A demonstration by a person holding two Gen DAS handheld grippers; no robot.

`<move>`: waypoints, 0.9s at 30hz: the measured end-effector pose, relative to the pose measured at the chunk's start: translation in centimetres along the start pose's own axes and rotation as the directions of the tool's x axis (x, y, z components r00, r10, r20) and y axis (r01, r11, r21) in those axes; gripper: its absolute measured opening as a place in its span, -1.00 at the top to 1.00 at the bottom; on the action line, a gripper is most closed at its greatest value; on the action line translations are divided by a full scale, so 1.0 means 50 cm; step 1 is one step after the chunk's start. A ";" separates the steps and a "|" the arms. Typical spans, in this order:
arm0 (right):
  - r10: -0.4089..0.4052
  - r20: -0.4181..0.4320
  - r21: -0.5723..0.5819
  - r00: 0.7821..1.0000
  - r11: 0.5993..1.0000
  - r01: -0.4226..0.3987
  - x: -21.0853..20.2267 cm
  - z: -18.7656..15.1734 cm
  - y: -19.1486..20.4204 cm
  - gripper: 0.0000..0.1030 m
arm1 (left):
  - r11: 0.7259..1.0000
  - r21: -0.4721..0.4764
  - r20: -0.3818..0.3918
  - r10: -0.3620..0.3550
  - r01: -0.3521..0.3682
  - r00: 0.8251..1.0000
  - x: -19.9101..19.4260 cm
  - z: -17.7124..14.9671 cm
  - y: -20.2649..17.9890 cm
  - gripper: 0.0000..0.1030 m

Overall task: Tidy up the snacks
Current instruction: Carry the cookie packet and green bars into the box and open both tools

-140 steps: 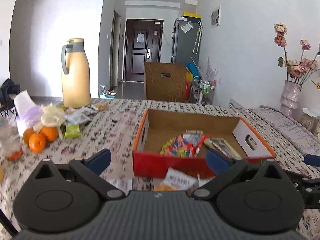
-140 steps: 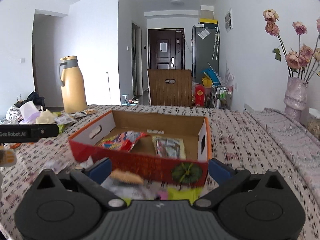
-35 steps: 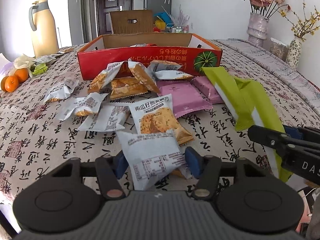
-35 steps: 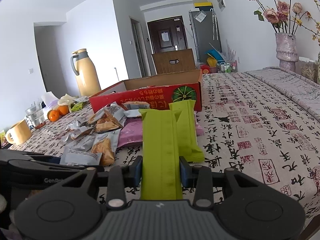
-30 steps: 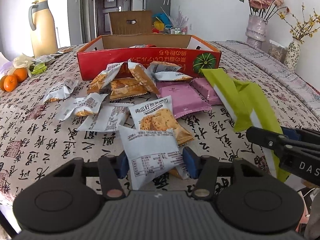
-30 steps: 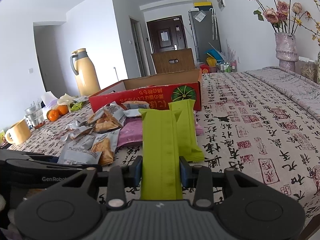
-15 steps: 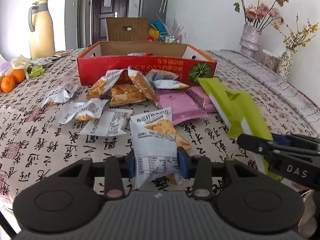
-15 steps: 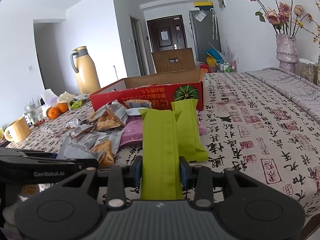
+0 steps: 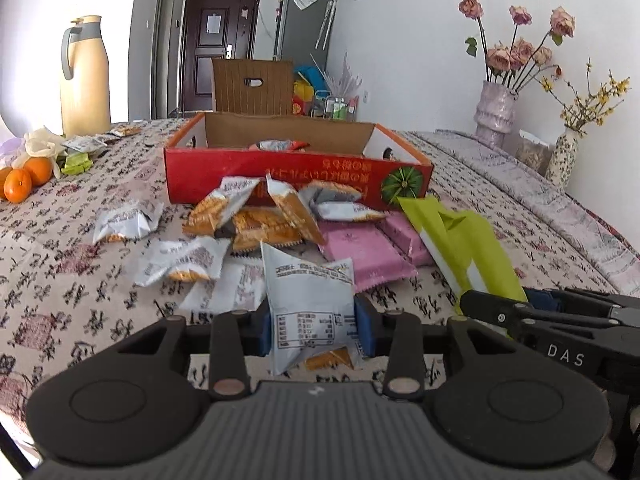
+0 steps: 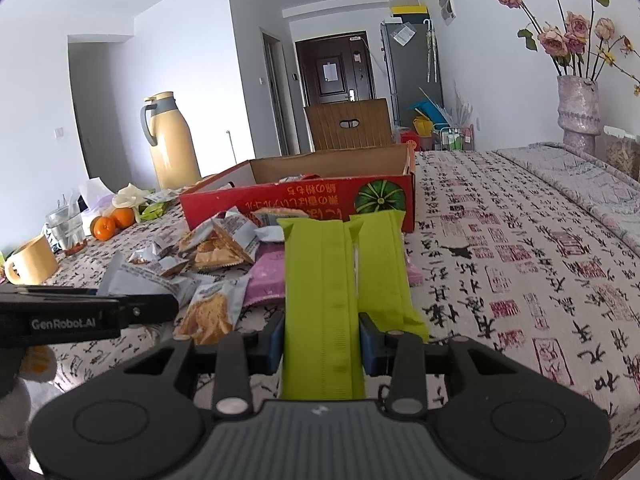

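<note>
The left claw [image 9: 313,330] grips a white snack packet [image 9: 310,304], the right claw [image 10: 321,340] clamps a green packet [image 10: 320,300], and the red box [image 9: 296,176] lies ahead of both.

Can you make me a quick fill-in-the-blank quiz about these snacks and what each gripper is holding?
1. The left gripper is shut on a ____ snack packet.
2. The right gripper is shut on a ____ packet.
3. The cardboard box has a ____ front wall.
4. Two ____ lie near the yellow thermos jug.

Missing words: white; green; red; oranges
</note>
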State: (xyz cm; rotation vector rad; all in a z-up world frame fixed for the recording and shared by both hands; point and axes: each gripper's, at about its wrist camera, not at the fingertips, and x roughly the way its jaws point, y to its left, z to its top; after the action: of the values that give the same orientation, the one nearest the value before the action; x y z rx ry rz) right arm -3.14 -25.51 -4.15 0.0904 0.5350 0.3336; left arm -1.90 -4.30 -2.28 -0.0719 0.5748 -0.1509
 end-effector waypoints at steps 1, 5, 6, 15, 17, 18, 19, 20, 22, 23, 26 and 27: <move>0.000 0.002 -0.002 1.000 1.000 0.000 0.003 0.005 0.002 0.30 | 1.000 -0.002 0.006 0.000 0.000 1.000 0.000 0.006 0.003 0.23; 0.000 0.011 -0.009 1.000 1.000 0.000 0.016 0.026 0.008 0.29 | 1.000 -0.010 0.026 0.001 -0.001 1.000 0.005 0.032 0.017 0.23; 0.000 0.015 -0.010 1.000 1.000 0.000 0.019 0.031 0.010 0.29 | 1.000 -0.012 0.032 0.001 -0.001 1.000 0.006 0.039 0.020 0.23; -0.012 0.041 -0.018 0.999 1.000 0.013 0.063 0.091 0.019 0.29 | 1.000 -0.011 0.075 -0.017 0.018 0.997 0.034 0.108 0.040 0.23; -0.014 0.047 -0.022 0.999 1.000 0.015 0.077 0.107 0.021 0.29 | 1.000 -0.013 0.083 -0.018 0.020 0.996 0.045 0.124 0.046 0.23; -0.015 0.051 -0.022 0.999 1.000 0.016 0.084 0.115 0.022 0.29 | 1.000 -0.015 0.087 -0.020 0.021 0.996 0.050 0.132 0.049 0.23; -0.016 0.057 -0.023 0.998 1.000 0.017 0.090 0.124 0.021 0.29 | 1.000 -0.015 0.092 -0.021 0.023 0.996 0.055 0.142 0.053 0.23; -0.017 0.064 -0.025 0.998 1.000 0.019 0.098 0.136 0.021 0.29 | 1.000 -0.015 0.098 -0.021 0.023 0.995 0.060 0.152 0.056 0.23; -0.018 0.077 -0.029 0.997 0.999 0.021 0.112 0.158 0.020 0.29 | 1.000 -0.012 0.109 -0.018 0.019 0.994 0.070 0.174 0.062 0.23; -0.019 0.084 -0.032 0.996 0.999 0.022 0.120 0.171 0.020 0.29 | 1.000 -0.009 0.112 -0.018 0.019 0.994 0.075 0.186 0.065 0.23; -0.026 0.107 -0.044 0.994 0.999 0.030 0.144 0.207 0.020 0.29 | 1.000 -0.002 0.118 -0.022 0.022 0.993 0.092 0.222 0.072 0.23; -0.026 0.113 -0.049 0.993 0.998 0.031 0.151 0.218 0.019 0.29 | 1.000 0.003 0.121 -0.021 0.020 0.992 0.098 0.234 0.075 0.23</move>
State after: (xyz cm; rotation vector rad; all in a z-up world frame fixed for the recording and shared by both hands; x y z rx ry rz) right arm 8.29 -22.07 1.68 0.0518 0.4161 0.3123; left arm 9.00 -1.11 4.47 -0.0845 0.4533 -0.1660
